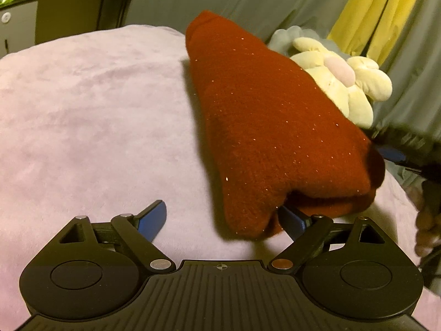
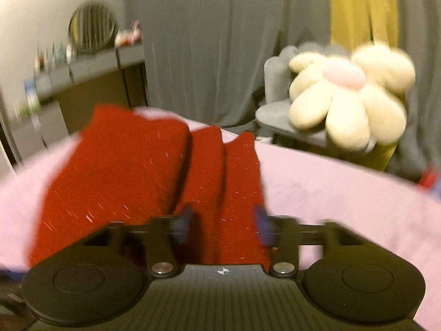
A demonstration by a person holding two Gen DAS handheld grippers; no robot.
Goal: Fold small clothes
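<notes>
A dark red knitted garment [image 1: 261, 115] with glitter threads lies folded into a long bundle on a pink fleece blanket [image 1: 82, 110]. My left gripper [image 1: 223, 219] stands wide open at the bundle's near end. Its right finger [image 1: 292, 220] is tucked under the cloth edge and its left finger [image 1: 154, 216] rests on bare blanket. At the bundle's right side a blue fingertip [image 1: 390, 153] of the other gripper shows. In the blurred right wrist view my right gripper [image 2: 223, 223] is open, and folds of the red garment [image 2: 124, 171] run between its fingers without being pinched.
A cream flower-shaped plush [image 1: 344, 82] [image 2: 350, 96] sits on a grey chair [image 2: 275, 110] just beyond the blanket's far edge. Grey curtains and a yellow one [image 1: 380, 8] hang behind. A dark cabinet [image 1: 69, 8] stands far left. A person's hand [image 1: 427, 220] is at the right edge.
</notes>
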